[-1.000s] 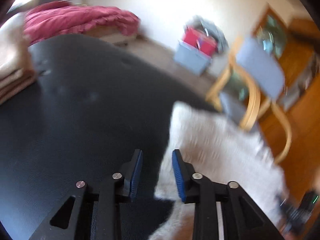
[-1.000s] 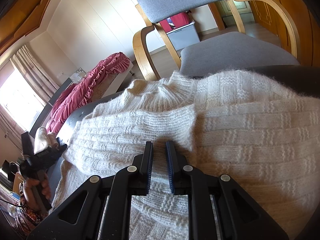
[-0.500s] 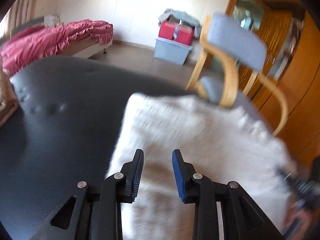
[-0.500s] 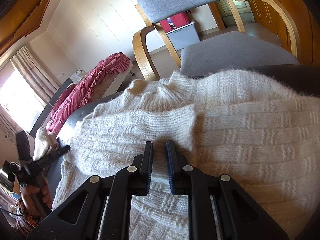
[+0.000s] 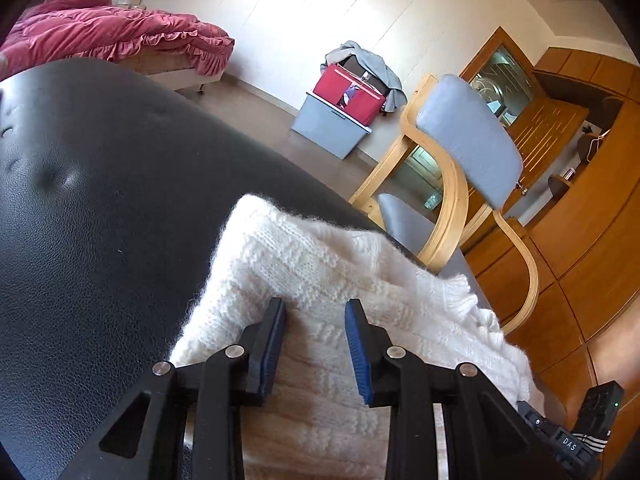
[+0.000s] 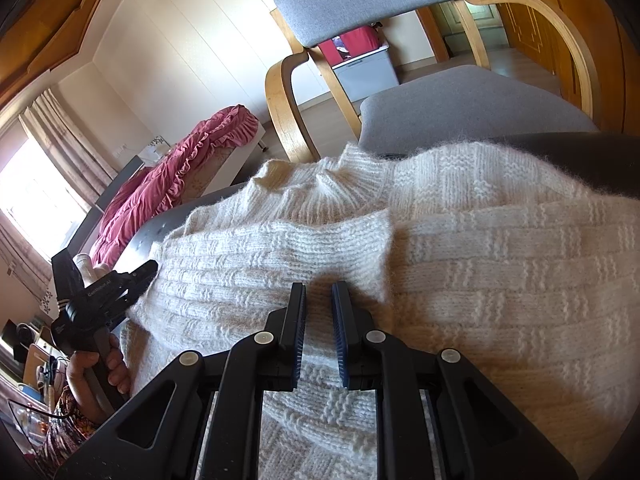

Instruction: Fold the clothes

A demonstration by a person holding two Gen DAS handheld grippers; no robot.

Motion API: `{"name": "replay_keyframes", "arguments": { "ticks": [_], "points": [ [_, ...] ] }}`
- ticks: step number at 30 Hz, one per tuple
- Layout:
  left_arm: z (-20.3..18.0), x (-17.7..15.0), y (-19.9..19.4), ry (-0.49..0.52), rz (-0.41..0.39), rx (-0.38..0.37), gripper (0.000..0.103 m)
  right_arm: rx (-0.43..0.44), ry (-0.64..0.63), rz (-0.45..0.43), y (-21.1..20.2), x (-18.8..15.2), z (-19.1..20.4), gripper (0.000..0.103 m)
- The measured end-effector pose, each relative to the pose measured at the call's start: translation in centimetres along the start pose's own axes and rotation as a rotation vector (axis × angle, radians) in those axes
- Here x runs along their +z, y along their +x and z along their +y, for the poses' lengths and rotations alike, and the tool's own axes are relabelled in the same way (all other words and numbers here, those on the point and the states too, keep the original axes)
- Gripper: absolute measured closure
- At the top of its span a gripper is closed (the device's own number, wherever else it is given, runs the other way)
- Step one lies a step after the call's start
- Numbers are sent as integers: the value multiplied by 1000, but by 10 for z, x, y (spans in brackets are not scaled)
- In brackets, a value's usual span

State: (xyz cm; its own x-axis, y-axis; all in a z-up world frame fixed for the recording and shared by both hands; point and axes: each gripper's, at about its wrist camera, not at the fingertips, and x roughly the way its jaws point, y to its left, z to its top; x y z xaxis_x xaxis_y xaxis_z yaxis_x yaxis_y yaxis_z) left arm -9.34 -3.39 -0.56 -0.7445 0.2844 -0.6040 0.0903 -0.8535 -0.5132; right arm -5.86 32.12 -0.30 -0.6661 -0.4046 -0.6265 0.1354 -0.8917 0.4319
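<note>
- While the cream chunky-knit sweater (image 5: 320,280) lies on the black leather surface (image 5: 100,208), the left gripper (image 5: 314,320) sits over its edge, jaws spread, knit between and beyond them.
- Right gripper (image 6: 319,300): jaws nearly together over the folded knit, whether pinching it I cannot tell.

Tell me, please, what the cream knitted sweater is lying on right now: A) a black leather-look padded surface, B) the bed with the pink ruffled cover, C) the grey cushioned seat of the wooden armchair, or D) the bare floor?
A: the cream knitted sweater lies spread on the black leather-look padded surface, with the wooden armchair standing just beyond its far edge.
</note>
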Motion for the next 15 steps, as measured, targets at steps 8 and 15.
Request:
{"name": "replay_keyframes", "arguments": {
  "ticks": [8,15],
  "points": [
    [0,-5,-3,-4,-6,-6,73,141,-56,-23,6,17,73,88],
    [5,-5,-3,-20,-10,-30,73,274,-34,99,100,28,154,88]
  ]
}}
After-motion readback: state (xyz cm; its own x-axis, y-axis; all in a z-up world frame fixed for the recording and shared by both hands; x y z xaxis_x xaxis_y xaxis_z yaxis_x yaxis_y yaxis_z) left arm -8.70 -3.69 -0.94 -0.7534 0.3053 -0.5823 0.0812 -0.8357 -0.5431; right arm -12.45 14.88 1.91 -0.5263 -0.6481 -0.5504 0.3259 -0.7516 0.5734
